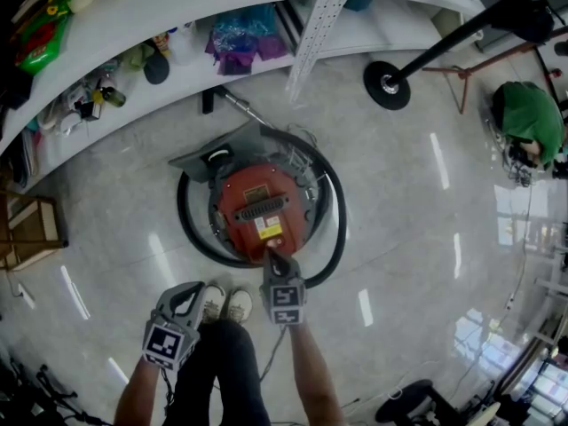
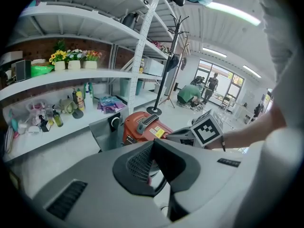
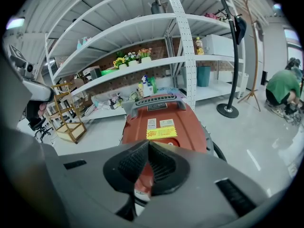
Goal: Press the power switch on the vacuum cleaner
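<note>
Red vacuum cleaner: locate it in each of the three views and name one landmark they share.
Head view: centre of the floor, vacuum cleaner ringed by its black hose.
Left gripper view: centre-left, beyond the jaws.
Right gripper view: centre, just beyond the jaws.
Shared landmark: the coat stand's round black base, on the floor past the vacuum.

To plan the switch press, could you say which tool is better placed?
Right: the right tool, jaws together, sits at the near edge of the round red vacuum cleaner, while the left tool hangs back by the white shoes.
</note>
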### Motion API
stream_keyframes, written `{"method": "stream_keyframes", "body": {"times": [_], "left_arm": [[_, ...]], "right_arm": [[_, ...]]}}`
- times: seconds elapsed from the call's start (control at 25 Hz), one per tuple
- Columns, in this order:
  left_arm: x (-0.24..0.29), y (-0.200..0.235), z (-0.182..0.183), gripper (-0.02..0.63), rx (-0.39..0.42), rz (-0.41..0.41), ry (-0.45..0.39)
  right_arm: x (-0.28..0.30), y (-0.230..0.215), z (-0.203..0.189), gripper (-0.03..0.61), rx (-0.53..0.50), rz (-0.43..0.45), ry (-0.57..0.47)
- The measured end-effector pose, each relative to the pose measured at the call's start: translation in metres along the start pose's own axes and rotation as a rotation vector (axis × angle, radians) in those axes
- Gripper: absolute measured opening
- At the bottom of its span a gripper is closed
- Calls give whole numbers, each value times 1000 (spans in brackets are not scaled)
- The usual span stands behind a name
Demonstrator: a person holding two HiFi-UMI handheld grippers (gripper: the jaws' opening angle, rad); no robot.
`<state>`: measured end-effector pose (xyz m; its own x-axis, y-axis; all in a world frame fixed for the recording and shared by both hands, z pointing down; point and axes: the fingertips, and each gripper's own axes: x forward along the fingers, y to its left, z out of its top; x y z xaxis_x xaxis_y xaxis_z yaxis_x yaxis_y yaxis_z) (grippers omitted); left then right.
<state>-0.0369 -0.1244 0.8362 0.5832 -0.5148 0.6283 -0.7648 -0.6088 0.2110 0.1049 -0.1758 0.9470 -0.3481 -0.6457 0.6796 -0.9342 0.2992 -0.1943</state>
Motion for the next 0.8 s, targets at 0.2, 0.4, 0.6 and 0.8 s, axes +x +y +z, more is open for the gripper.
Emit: {"method": "stream_keyframes", "body": {"times": [0.2, 0.4, 0.6, 0.8], "left_arm": [[-1, 6, 5, 6, 3, 4, -9], [-2, 13, 5, 6, 3, 10, -11], [0, 14, 2, 6, -8, 12, -4], [1, 20, 4, 6, 3, 21, -9]], "right_arm": [[1, 0, 1, 12, 2, -6, -3], [0, 0, 1, 12, 9, -8, -2], [1, 0, 0, 12, 18, -10, 1], [2, -2, -1, 12, 25, -23, 13]]}}
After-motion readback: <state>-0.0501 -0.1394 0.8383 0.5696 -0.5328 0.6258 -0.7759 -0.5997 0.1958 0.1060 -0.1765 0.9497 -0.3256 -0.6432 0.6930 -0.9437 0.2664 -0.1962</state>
